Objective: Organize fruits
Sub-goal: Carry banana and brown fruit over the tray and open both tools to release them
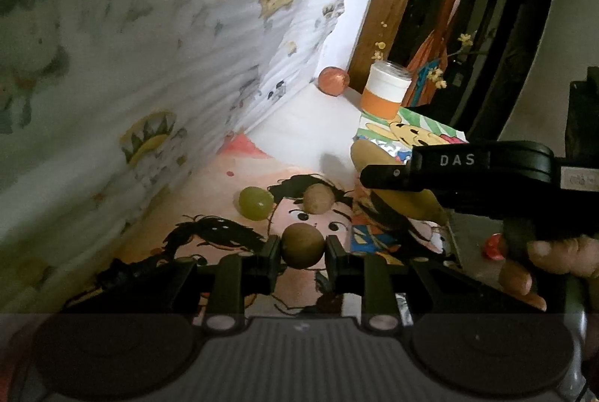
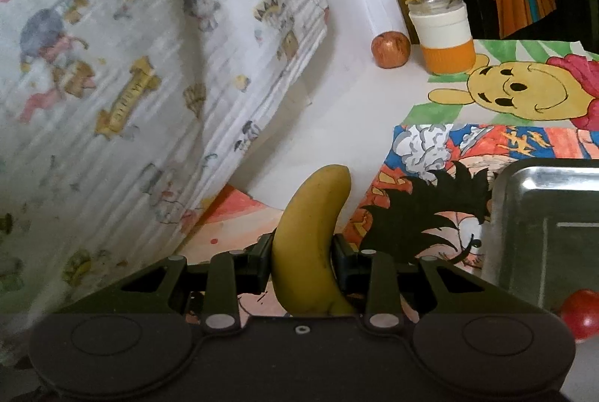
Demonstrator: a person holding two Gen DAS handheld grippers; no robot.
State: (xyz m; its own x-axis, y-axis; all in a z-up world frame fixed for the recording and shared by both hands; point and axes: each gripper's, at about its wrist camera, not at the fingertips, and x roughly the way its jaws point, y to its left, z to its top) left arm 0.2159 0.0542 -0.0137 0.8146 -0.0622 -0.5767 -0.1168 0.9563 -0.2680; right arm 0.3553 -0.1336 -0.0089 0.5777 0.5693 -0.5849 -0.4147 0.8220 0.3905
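Note:
My left gripper (image 1: pixel 302 250) is shut on a small round brown fruit (image 1: pixel 301 246), held just above the cartoon-printed table cover. A second brown fruit (image 1: pixel 317 199) and a green grape (image 1: pixel 256 203) lie just beyond it. My right gripper (image 2: pixel 302 250) is shut on a yellow banana (image 2: pixel 310 237), which sticks up between the fingers; the same gripper and banana (image 1: pixel 419 205) show at the right of the left wrist view. A metal tray (image 2: pixel 543 214) sits to the right of the banana. A red apple (image 2: pixel 390 49) rests at the far corner.
A cup with an orange band (image 2: pixel 445 35) holding yellow flowers stands beside the apple. A small red fruit (image 2: pixel 580 313) lies near the tray's front corner. A patterned white cloth (image 2: pixel 131 65) hangs along the left. A dark painted panel (image 1: pixel 449 27) stands behind the table.

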